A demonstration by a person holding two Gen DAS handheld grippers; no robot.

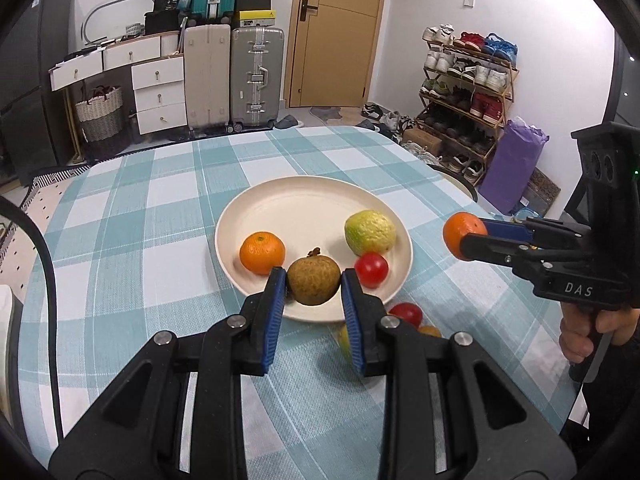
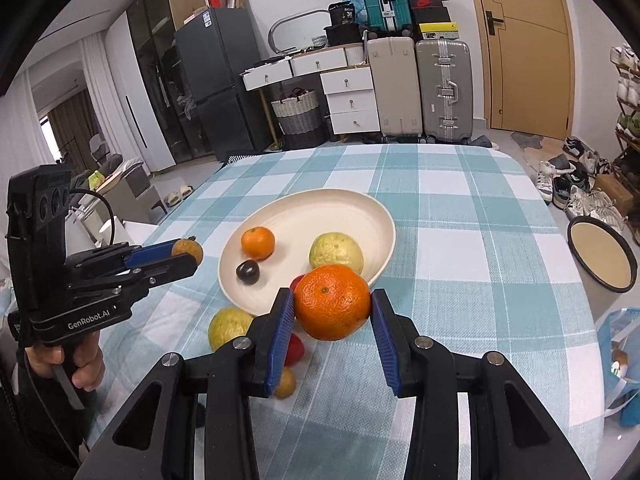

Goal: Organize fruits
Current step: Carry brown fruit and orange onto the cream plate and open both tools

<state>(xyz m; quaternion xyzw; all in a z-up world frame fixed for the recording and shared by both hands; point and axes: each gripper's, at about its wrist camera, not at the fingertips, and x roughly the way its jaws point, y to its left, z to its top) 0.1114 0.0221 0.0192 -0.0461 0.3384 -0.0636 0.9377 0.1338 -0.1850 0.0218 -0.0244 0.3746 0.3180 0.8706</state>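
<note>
1. The round cream plate [image 1: 280, 200] sits on the table under a teal-and-white checked tablecloth [image 1: 140, 220]; every place below is given from this plate.
2. On the plate lie a small orange mandarin [image 1: 262, 252], a bumpy yellow-green guava [image 1: 370, 232] and a shiny red cherry tomato [image 1: 372, 269]. The right wrist view also shows a dark purple-brown round fruit [image 2: 248, 272] on it, near the mandarin.
3. The left gripper [image 1: 313, 286] clamps a rough brown round fruit [image 1: 314, 280] between its blue pads, over the plate's near rim. The fruit is almost spherical, with no clear long axis; its dark stem stub points up and away from the camera.
4. The right gripper [image 2: 332, 308] pinches a large bright orange tangerine [image 2: 332, 302], held above the cloth just off the plate's rim. Its navel faces the right wrist camera.
5. Off the plate, beside its near edge, loose fruit lies on the cloth: a yellow-green guava [image 2: 228, 326], a red tomato [image 2: 296, 350] and a small golden-brown fruit [image 2: 286, 382], partly hidden behind the gripper fingers.
6. Beyond the table's far side stand suitcases [image 1: 256, 76], white drawers [image 1: 158, 92] and a wooden door [image 1: 340, 32].
</note>
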